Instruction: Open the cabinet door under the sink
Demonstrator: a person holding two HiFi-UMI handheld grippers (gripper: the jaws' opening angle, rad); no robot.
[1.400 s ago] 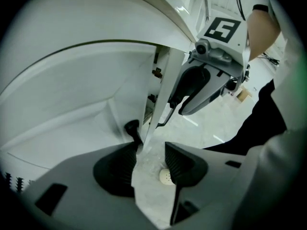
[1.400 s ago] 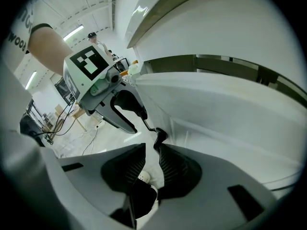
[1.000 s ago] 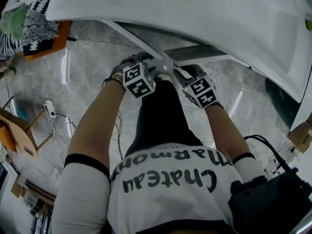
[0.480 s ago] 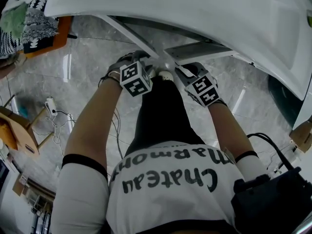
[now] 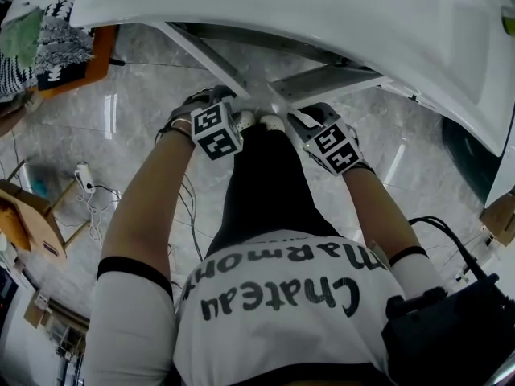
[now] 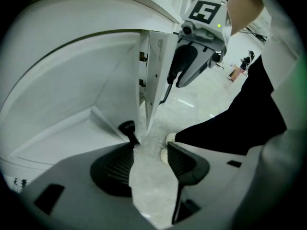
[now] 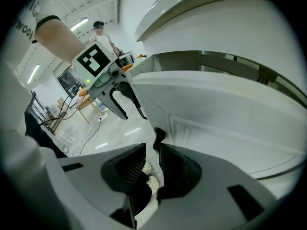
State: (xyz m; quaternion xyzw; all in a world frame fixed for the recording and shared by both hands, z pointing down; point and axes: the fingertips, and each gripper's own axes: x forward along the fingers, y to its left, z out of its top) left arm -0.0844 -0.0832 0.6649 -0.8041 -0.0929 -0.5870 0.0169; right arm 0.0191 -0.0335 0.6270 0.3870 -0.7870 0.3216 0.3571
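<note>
L gripper is just opening its jaws, w/ left door handle beside one pad tip, unpinched; R gripper is clamping right door handle.

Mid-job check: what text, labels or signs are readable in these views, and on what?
"Chateau": on the person's white shirt, upside down in the head view.
"Marmon", its end lost in a fold: same shirt.
Marker cubes: square code patterns, no words.
Dark letters at the right gripper view's top-left edge: cut off, unreadable.
</note>
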